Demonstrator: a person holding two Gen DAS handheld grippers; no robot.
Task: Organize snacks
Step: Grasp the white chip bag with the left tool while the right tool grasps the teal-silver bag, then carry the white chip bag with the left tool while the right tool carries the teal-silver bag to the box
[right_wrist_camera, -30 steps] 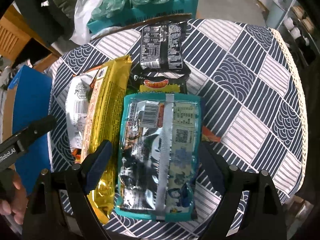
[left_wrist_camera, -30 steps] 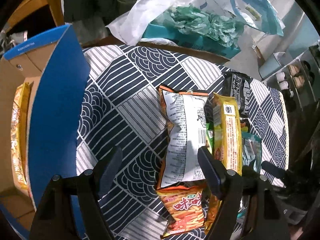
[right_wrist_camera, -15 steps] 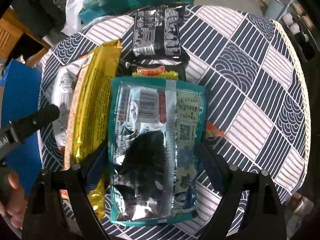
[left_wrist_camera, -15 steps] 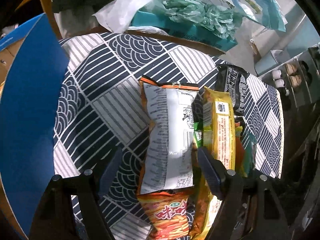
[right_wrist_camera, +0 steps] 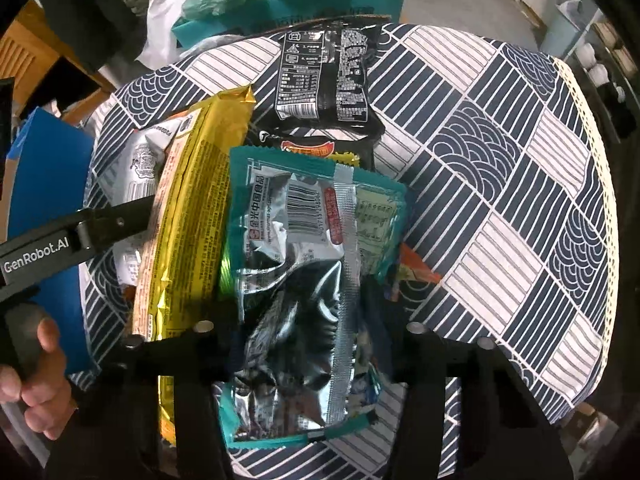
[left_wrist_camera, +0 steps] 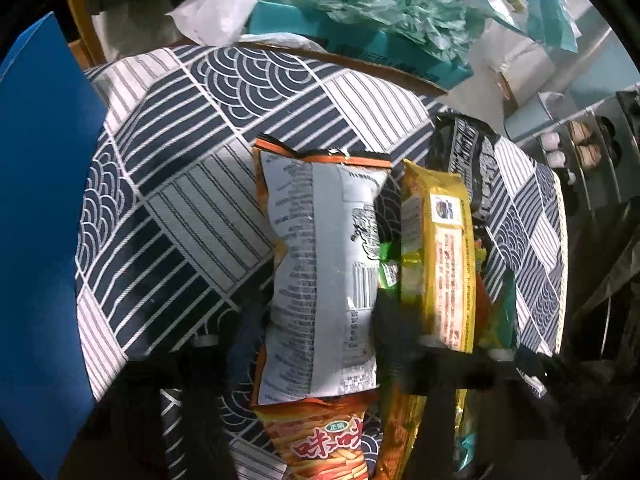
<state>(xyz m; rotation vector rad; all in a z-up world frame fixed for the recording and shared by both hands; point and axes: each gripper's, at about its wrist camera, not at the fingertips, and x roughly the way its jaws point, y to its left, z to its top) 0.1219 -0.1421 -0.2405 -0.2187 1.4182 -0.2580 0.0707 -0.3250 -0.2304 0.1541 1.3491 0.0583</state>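
Left-wrist view, centre: the white-backed snack bag point(left_wrist_camera: 320, 280) lies on the pile, with the left gripper point(left_wrist_camera: 316, 344) just closed in on its lower half, pads pressing its sides. Right-wrist view, centre: the teal-edged foil packet point(right_wrist_camera: 304, 280) tops the stack, and the right gripper point(right_wrist_camera: 308, 340), its jaws likewise just drawn in, pinches its crumpled lower part. Lift each straight up so you do not drag the yellow packet point(right_wrist_camera: 188, 216) between them; keep the squeeze gentle, since puffed bags likely slip or burst. The snacks rest on a round table under a navy-and-white patterned cloth point(right_wrist_camera: 520, 208). A blue carton flap point(left_wrist_camera: 36, 240) stands at left; teal boxes and plastic bags point(left_wrist_camera: 380, 12) crowd the upper frame.
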